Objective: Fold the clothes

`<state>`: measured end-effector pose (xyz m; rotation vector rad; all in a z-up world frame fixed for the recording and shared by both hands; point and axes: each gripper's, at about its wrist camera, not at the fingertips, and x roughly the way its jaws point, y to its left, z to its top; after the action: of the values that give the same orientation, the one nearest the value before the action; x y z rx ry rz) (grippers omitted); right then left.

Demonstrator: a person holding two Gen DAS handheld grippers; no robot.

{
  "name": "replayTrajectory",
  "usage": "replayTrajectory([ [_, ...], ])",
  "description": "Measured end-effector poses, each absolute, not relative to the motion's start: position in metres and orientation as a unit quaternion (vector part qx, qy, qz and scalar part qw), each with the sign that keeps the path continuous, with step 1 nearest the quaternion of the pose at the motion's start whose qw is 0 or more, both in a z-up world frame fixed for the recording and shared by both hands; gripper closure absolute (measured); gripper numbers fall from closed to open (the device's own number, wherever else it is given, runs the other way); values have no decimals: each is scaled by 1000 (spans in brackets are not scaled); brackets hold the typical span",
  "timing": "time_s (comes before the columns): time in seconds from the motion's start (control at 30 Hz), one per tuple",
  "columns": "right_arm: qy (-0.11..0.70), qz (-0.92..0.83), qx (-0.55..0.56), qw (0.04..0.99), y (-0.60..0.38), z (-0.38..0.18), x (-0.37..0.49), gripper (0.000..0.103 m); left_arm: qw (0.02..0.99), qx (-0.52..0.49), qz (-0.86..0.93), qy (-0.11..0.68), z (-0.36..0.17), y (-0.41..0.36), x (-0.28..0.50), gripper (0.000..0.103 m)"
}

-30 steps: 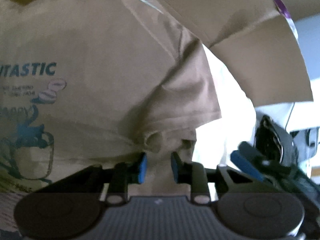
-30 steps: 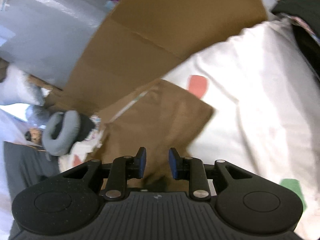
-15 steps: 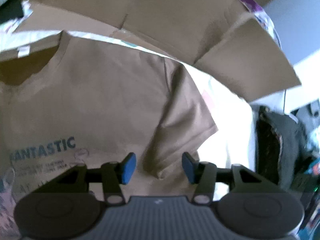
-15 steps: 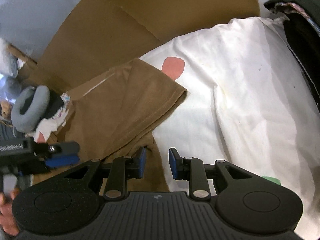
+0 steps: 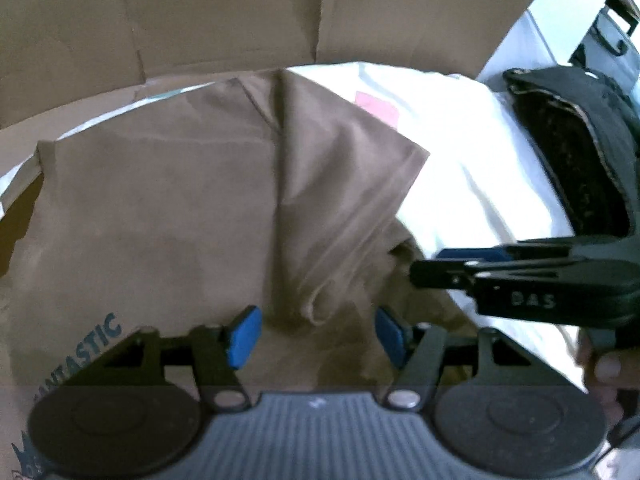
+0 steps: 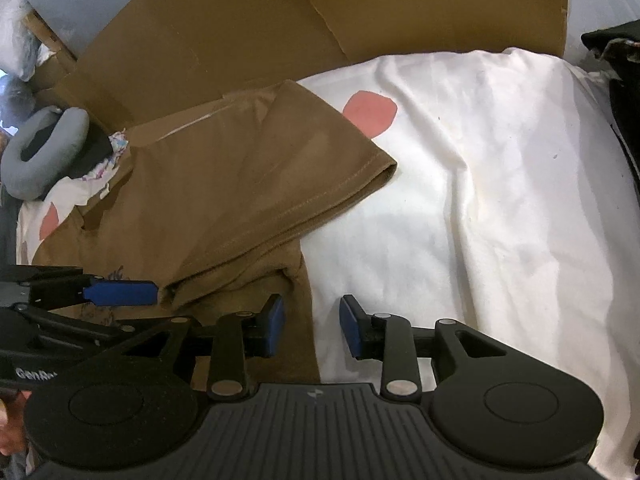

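- Left gripper [image 5: 318, 330]: black linkage arms, blue rubber pads [image 5: 243, 330], jaws spread wide and empty, hovering over the sleeve's lower hem.
- Right gripper [image 6: 312, 330]: same build, ribbed grey-black body, jaws parted with nothing between them; left pad over brown cloth, right pad over white sheet. It also shows side-on at the right of the left wrist view, fingers pointing toward the shirt's edge.
- T-shirt [image 6: 224, 208]: brown knit, soft and matte, lying flat, front up, on the sheet. Teal printed lettering ending "TASTIC" near its lower left in the left wrist view.
- Sleeve [image 6: 316, 168]: a flat trapezoid flap reaching out onto the sheet, double stitch line along the hem, shallow creases running its length.
- Bedsheet [image 6: 480, 200]: white, crumpled in soft ridges, with a rounded coral-pink patch [image 6: 370, 112] just past the sleeve.
- Cardboard [image 6: 248, 28]: flattened brown panels with fold lines, standing behind the shirt.
- Neck pillow [image 6: 44, 152]: grey, padded, U-shaped, at far left beside crumpled patterned cloth.
- Dark bag [image 5: 576, 152]: black, coarse-textured, at the sheet's right edge; details unclear.
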<state>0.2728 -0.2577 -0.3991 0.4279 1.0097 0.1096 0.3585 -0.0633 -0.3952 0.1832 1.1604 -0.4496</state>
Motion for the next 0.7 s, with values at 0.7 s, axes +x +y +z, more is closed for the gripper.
replayTrajectory([
  [0.7,473,51,129,870,-241,-396,291,67,849,164,-252,435,-372,-68,332,41],
])
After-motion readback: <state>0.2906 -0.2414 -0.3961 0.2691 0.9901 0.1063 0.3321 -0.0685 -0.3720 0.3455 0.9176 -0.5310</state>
